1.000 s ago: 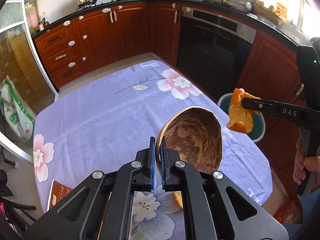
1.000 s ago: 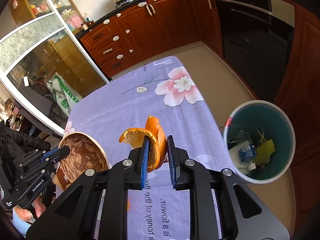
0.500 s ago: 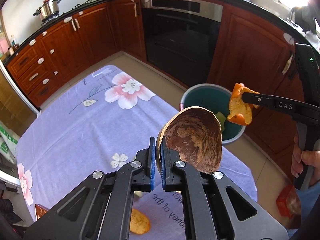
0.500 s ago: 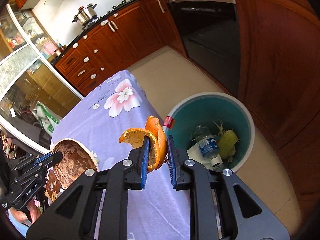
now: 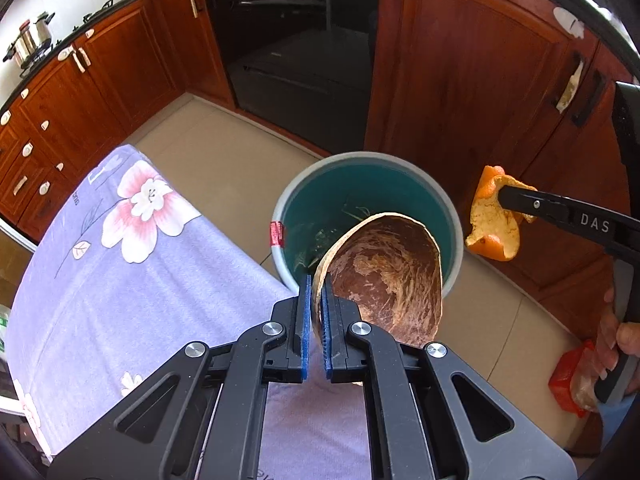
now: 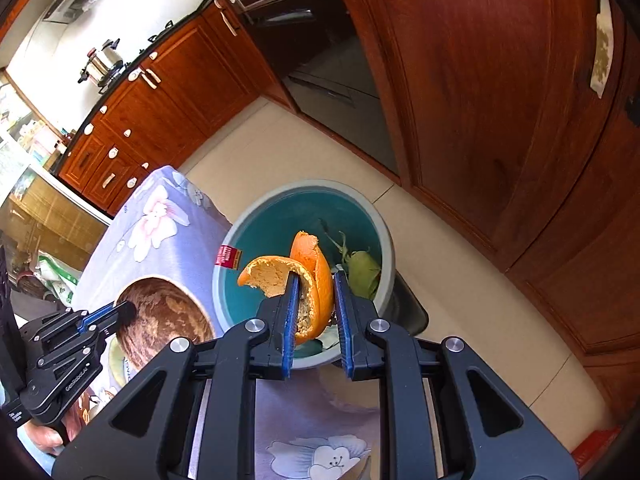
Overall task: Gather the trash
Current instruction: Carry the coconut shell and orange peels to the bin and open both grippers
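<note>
Green corn husk (image 6: 362,276), right view only

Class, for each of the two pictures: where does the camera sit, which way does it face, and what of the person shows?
Left wrist: on the left gripper, facing down at the bin; coconut shell held, a hand at right.
Right wrist: on the right gripper, facing down; orange peel held, a hand low left.
Shared: bin, shell, peel, flowered tablecloth.
</note>
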